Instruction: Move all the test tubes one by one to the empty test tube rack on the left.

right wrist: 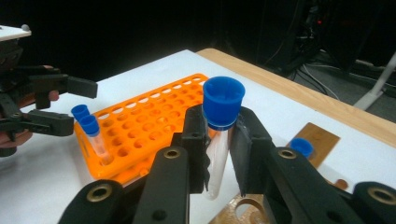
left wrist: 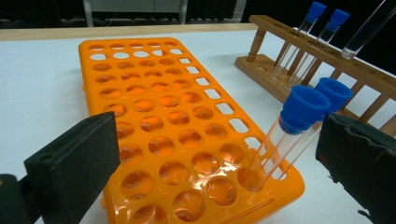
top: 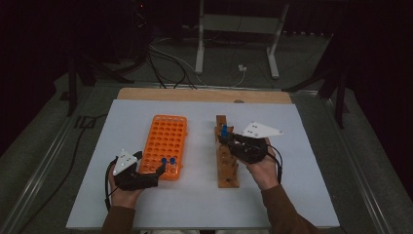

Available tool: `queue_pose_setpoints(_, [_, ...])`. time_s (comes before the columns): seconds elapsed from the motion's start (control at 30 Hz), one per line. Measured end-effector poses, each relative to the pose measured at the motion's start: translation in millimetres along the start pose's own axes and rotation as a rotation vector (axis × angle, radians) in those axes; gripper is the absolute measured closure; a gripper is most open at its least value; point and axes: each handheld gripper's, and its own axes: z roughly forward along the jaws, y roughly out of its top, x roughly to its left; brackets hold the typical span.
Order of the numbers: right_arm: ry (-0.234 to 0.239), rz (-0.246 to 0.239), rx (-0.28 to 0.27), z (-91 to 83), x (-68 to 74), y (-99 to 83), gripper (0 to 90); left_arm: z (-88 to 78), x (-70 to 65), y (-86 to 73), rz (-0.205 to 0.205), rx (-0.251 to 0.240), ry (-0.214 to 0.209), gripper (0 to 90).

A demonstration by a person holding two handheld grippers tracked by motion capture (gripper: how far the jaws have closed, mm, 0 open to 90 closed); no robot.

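An orange tube rack (top: pixel 165 136) lies left of centre, and two blue-capped tubes (top: pixel 168 161) stand in its near right corner. My left gripper (top: pixel 150 164) is open around that corner. In the left gripper view the two tubes (left wrist: pixel 299 116) lean just inside the right jaw of the gripper (left wrist: pixel 215 163). My right gripper (top: pixel 225 137) is shut on a clear tube with a blue cap (right wrist: pixel 219 135), held upright over the wooden rack (top: pixel 227 161). The right gripper (right wrist: pixel 219 128) pinches the tube just under its cap.
The wooden rack (left wrist: pixel 299 79) holds two more capped tubes (left wrist: pixel 308 32). A white sheet (top: pixel 292 185) covers the table, with bare room near the front edge and at the right. Cables and a metal stand lie on the floor beyond the table.
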Motion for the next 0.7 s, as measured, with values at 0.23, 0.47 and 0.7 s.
queue_pose_setpoints(0.23, [0.04,0.002,0.014,8.7,9.4,-3.6,76.8,-1.5,-1.7,0.8,0.002,-0.025,-0.007,0.6])
queue_pose_setpoints(0.47, [0.072,0.004,0.027,16.9,16.8,-6.9,76.8,-3.0,-6.3,4.1,0.012,-0.039,-0.03,0.6])
queue_pose_setpoints(0.7, [0.095,0.007,0.03,20.2,21.5,-6.2,76.8,-8.0,-16.5,14.9,0.064,-0.07,-0.039,0.6])
